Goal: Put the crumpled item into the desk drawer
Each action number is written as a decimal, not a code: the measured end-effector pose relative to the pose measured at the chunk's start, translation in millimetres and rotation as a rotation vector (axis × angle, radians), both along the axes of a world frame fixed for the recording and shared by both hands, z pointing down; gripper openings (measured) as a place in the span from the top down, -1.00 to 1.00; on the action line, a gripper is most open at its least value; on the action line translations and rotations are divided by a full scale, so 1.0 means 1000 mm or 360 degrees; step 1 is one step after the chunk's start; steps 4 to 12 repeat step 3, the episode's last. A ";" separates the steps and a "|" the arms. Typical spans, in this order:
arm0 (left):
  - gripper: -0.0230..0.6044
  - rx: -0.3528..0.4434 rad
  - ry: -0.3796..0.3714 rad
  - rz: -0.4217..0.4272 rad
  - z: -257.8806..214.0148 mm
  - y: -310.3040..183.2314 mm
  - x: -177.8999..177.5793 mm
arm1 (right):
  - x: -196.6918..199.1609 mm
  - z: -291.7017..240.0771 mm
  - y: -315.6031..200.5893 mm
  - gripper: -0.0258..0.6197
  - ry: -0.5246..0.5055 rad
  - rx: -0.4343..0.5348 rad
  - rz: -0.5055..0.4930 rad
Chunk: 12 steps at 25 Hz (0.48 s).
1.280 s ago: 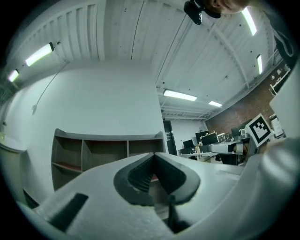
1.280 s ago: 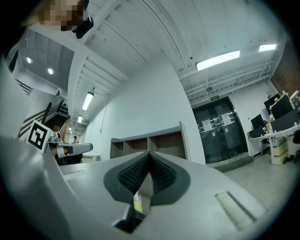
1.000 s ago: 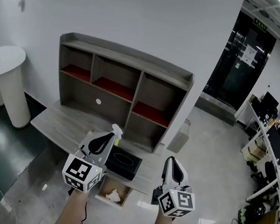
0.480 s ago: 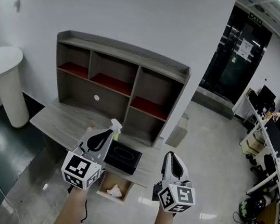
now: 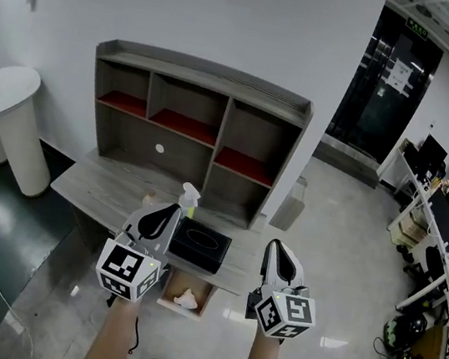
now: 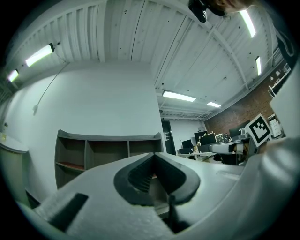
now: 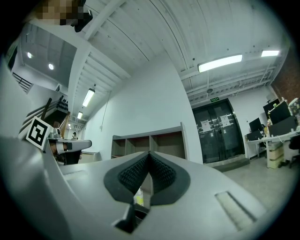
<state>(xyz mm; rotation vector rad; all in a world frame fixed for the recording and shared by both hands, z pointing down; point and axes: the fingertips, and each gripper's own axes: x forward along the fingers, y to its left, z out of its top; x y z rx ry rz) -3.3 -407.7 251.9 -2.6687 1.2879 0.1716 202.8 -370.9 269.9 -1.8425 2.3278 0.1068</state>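
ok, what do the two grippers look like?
Both alike: left gripper and right gripper have pale grey tapered shells, black ribbed pads and a white cube with black square markers at the rear. Forearms bare, no sleeves.

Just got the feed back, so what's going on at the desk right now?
A person stands at the desk with a gripper in each hand. The left gripper and the right gripper hover in front of it, jaws shut and empty. The crumpled white item already lies in the open drawer, below the black tissue box.
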 end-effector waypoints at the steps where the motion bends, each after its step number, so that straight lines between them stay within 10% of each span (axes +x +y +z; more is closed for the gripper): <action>1: 0.93 -0.0001 0.0001 -0.0001 0.001 0.000 -0.001 | -0.001 0.000 0.000 0.89 0.0001 0.0000 -0.0001; 12: 0.93 -0.0001 0.0003 -0.0003 0.001 0.000 -0.002 | -0.002 0.001 0.000 0.89 0.0001 0.0001 -0.0003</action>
